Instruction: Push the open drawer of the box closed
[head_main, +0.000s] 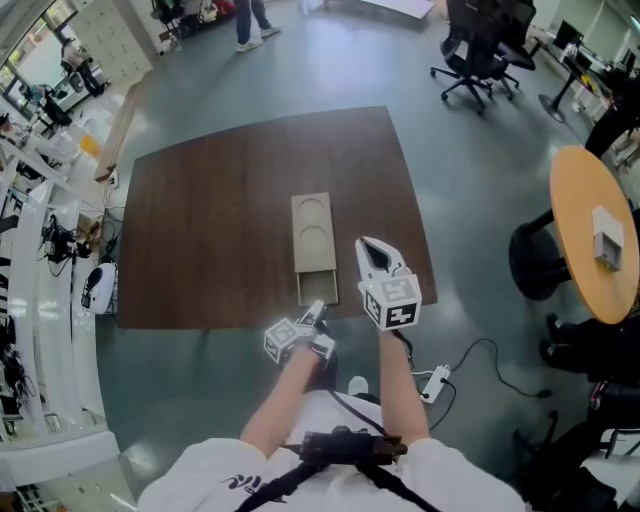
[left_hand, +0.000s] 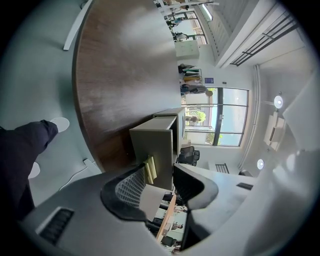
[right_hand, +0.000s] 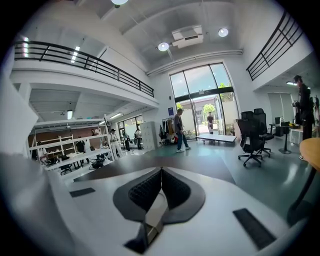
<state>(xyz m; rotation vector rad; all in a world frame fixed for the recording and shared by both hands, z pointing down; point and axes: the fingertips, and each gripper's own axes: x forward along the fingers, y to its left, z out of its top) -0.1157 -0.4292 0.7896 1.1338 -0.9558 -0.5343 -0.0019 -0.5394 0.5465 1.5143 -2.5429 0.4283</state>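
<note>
A beige box lies on the dark brown table, with its drawer pulled out toward the near edge. My left gripper is at the drawer's front, turned on its side. In the left gripper view its fingers stand apart, and the drawer front with its yellowish handle sits just ahead, close to one finger. Nothing is clamped. My right gripper hovers to the right of the box. Its pads meet with nothing between them, and it points out across the room.
The table's near edge lies just under my left gripper. A white power strip and cable are on the floor at the right. A round orange table and black office chairs stand farther off. People walk at the far end.
</note>
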